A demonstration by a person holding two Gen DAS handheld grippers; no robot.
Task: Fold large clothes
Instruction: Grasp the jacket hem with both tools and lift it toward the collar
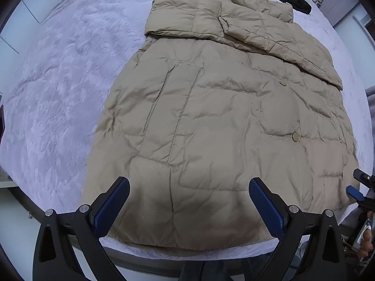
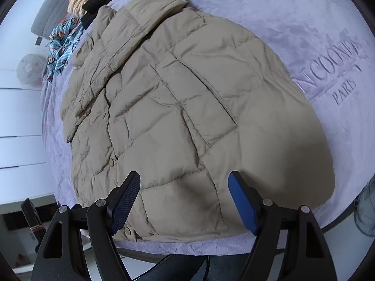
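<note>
Coat (image 1: 211, 117) flat on blanket (image 1: 70, 82); both hand-held grippers spread, empty.

blanket (image 2: 316, 46): embossed "PARIS"; line above partly legible "NCOON"

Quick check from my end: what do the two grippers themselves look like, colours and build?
The left gripper and the right gripper look alike: matte black angular frames with triangular cutouts and silver round pivot bolts. Each has two flat paddle-shaped jaws faced with blue pads in a fine dotted texture. No cables or markings show on either.
</note>
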